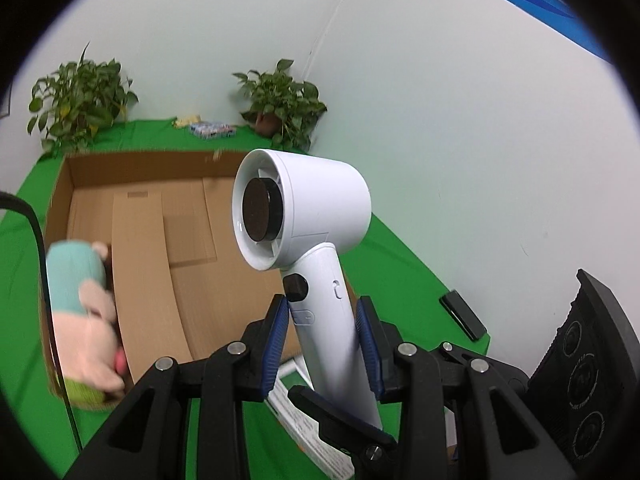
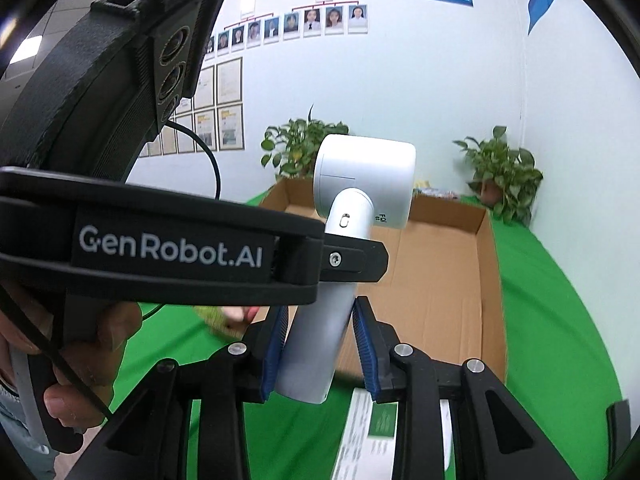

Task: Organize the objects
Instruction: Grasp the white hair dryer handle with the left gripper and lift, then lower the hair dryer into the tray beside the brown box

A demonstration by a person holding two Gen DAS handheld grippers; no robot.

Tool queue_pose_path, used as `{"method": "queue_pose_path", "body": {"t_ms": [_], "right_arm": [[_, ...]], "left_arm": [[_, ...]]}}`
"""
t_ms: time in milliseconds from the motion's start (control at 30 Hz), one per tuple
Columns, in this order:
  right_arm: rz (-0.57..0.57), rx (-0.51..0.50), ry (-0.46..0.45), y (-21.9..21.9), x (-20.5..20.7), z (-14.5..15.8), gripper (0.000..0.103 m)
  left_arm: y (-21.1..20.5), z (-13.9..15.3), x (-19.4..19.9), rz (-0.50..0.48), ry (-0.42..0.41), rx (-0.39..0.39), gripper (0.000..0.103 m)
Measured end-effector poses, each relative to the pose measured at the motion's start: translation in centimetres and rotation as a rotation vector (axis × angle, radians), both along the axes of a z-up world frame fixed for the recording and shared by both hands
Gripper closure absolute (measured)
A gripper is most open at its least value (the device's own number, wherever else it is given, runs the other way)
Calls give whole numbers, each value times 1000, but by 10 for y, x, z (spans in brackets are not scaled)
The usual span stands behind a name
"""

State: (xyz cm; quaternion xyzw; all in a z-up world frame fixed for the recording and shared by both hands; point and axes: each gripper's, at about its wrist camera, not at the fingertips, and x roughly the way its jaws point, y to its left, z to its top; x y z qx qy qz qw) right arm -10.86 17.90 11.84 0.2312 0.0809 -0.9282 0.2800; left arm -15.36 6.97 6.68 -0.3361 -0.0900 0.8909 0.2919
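Hairdryer (image 1: 316,240), white with a short barrel head, was held up in the air over the green-covered table (image 1: 24,320), its handle gripped from two sides. In the left wrist view the left gripper (image 1: 326,344) had its blue pads pressed on the handle below the black button, with the head at 12 o'clock above the pads and its dark round rear cap facing the camera. In the right wrist view the right gripper (image 2: 320,348) was closing on the lower end of the same handle (image 2: 320,340); its left pad lay against the handle, while a narrow gap showed at the right pad. The left gripper's black body (image 2: 168,248) crossed that view from 9 o'clock, clamped higher on the handle, with a person's hand (image 2: 80,360) around its grip at 8 o'clock.

An open cardboard box (image 1: 160,240) sat on the table behind the hairdryer. A plush toy (image 1: 88,312) leaned at the box's near left corner, at 9 o'clock in the left view. Two potted plants (image 1: 80,100) stood against the wall beyond the box, and a white and green leaflet (image 2: 372,432) lay on the table under the grippers.
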Motion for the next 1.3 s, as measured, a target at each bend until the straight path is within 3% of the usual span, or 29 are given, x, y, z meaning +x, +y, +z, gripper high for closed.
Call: {"method": "queue_pose_path", "body": {"t_ms": [167, 367, 533, 967, 1300], "right_arm": [[0, -7, 15, -4, -29, 23, 72], [3, -11, -19, -17, -67, 28, 72], [26, -15, -79, -24, -113, -6, 72], [100, -53, -304, -27, -210, -137, 72], [82, -85, -453, -16, -220, -187, 73]], "left_arm": [[7, 14, -45, -5, 17, -13, 69], [4, 7, -63, 0, -13, -32, 69], [1, -19, -80, 25, -66, -44, 69], [0, -117, -125, 98, -268, -122, 69], [10, -154, -146, 112, -379, -184, 68]]}}
